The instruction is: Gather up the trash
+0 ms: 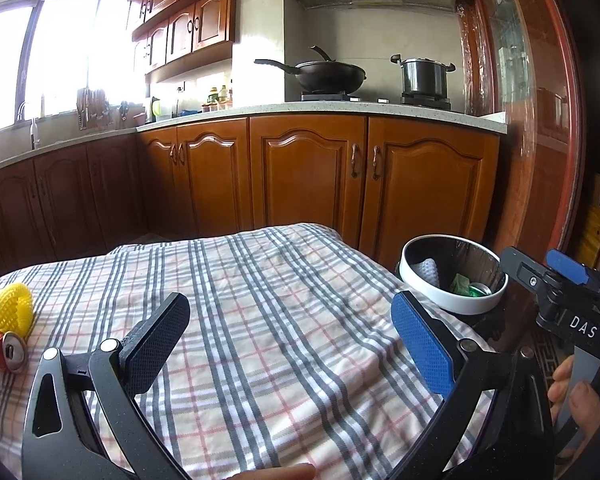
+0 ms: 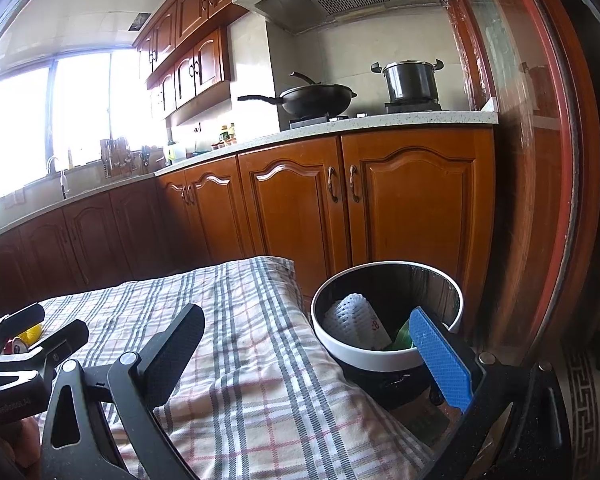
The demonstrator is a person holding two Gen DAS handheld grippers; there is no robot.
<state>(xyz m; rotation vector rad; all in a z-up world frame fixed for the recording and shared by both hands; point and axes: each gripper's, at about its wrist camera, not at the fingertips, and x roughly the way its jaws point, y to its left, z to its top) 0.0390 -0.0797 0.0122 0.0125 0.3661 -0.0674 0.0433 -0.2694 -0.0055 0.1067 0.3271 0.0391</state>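
Observation:
A yellow foam net and a crushed red can lie at the left edge of the checked tablecloth. My left gripper is open and empty above the cloth, right of them. A white-rimmed black trash bin stands off the table's right end; it holds a white foam net, green wrapper and a can. My right gripper is open and empty, its blue finger over the bin's near rim. The white net shows inside. The right gripper also shows in the left wrist view.
Wooden kitchen cabinets run behind the table, with a wok and pot on the stove. A red door frame stands at the right. The left gripper shows at the left of the right wrist view.

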